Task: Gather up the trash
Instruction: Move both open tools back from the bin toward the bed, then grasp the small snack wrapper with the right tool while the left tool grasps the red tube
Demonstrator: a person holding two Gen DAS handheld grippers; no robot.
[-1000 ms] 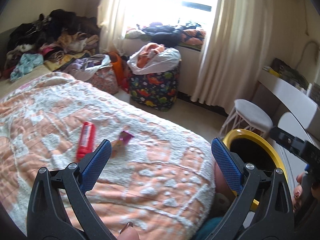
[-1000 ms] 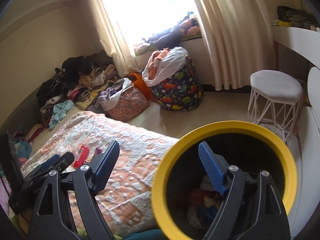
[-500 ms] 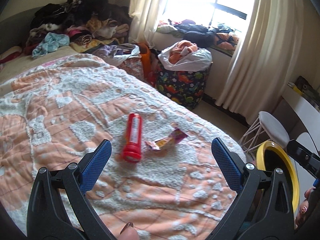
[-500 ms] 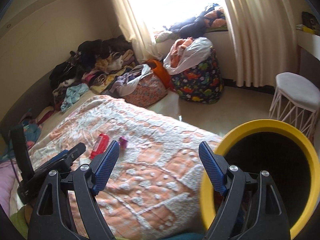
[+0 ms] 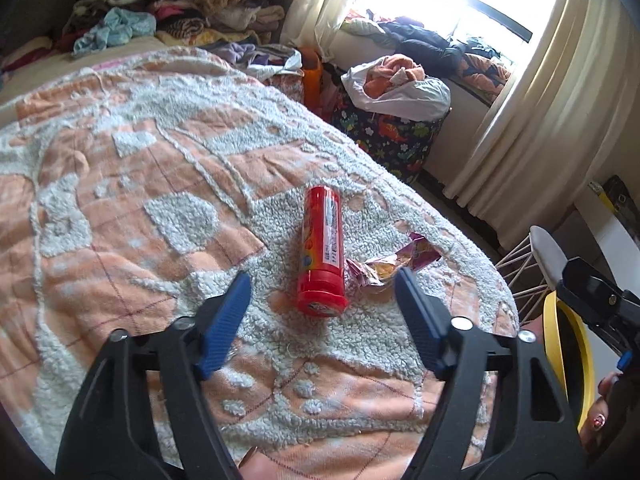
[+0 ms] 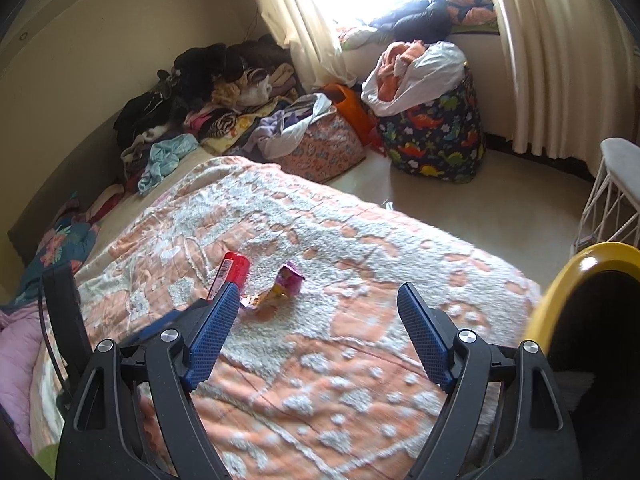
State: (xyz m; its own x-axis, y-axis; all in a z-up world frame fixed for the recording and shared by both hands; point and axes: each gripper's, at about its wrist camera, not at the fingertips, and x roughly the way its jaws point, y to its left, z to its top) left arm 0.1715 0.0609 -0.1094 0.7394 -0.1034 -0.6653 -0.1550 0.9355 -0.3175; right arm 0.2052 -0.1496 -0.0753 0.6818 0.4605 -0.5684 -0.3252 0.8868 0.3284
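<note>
A red cylindrical tube (image 5: 322, 250) lies on the orange and white bedspread (image 5: 140, 184), with a crumpled purple and yellow wrapper (image 5: 394, 262) just right of it. My left gripper (image 5: 322, 280) is open and empty, hovering close over the tube's near end. In the right wrist view the tube (image 6: 230, 272) and wrapper (image 6: 280, 288) lie ahead and left of my right gripper (image 6: 316, 292), which is open and empty above the bed. The yellow-rimmed black bin (image 6: 588, 276) stands at the bed's right edge, also in the left wrist view (image 5: 564, 344).
A dinosaur-print laundry bag (image 6: 436, 136) and a floral bag (image 6: 324, 148) stand on the floor by the window. Piled clothes (image 6: 200, 108) lie at the bed's far end. A white stool (image 6: 612, 192) stands beside the bin.
Both grippers have swung left, away from the bin and over the bed. The left gripper has moved much closer to the red tube and wrapper.
</note>
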